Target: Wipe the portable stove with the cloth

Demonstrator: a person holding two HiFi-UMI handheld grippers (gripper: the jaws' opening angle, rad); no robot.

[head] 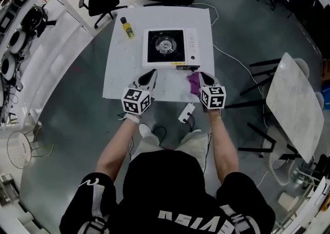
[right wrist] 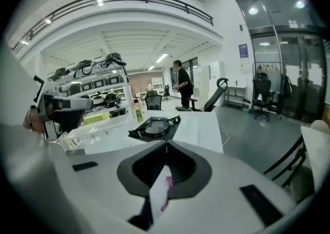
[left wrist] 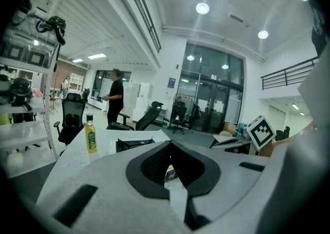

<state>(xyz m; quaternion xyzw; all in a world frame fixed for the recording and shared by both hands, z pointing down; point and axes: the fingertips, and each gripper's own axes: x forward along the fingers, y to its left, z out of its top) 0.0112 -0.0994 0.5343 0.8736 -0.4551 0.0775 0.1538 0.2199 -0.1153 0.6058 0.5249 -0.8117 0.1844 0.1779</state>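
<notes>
right claw (head: 204, 79) is clamped shut on the purple cloth (head: 194, 83), which hangs bunched just off the near right corner of the portable stove (head: 190, 47) on the white table (head: 121, 68). left claw (head: 151, 76) is closed too, with nothing in it, near the stove's front edge. i'd lay the cloth flat on the smooth white casing and sweep there first. the black ridged burner grate (head: 165, 46) looks likely to snag soft fabric.
</notes>
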